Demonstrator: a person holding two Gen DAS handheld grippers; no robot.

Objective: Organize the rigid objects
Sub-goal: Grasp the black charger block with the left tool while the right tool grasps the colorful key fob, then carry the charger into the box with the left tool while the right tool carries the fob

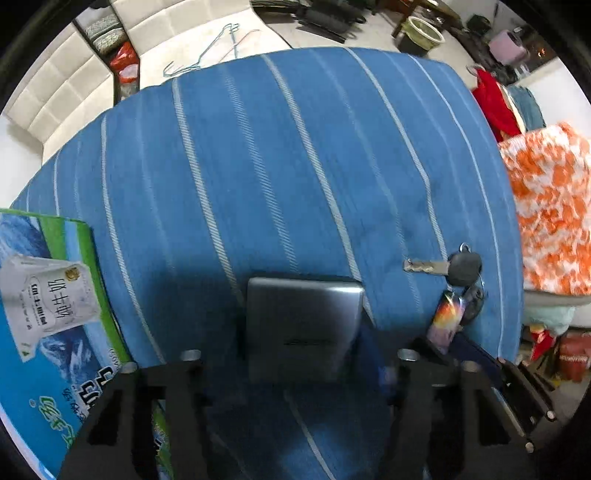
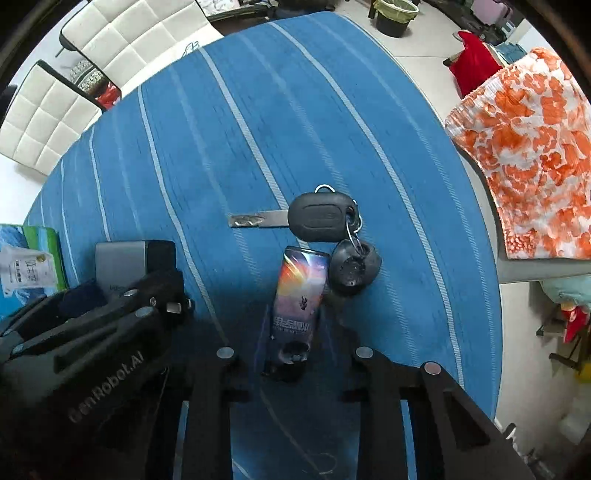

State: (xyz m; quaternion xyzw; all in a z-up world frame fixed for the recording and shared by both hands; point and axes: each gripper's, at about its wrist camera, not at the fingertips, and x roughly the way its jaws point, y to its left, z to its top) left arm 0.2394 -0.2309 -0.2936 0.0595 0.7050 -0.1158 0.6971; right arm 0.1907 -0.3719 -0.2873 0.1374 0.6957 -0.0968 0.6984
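A grey metal box lies on the blue striped tablecloth, right in front of my open left gripper, between its fingers. It also shows in the right wrist view, with the left gripper over it. A black car key with a round fob and a colourful printed tag lies just ahead of my open right gripper; the tag's near end reaches between the fingers. The key bunch shows at the right in the left wrist view.
A green and blue milk carton box sits at the table's left edge. An orange-and-white cloth hangs over a chair on the right. White padded chairs stand at the far side, and a bin stands on the floor.
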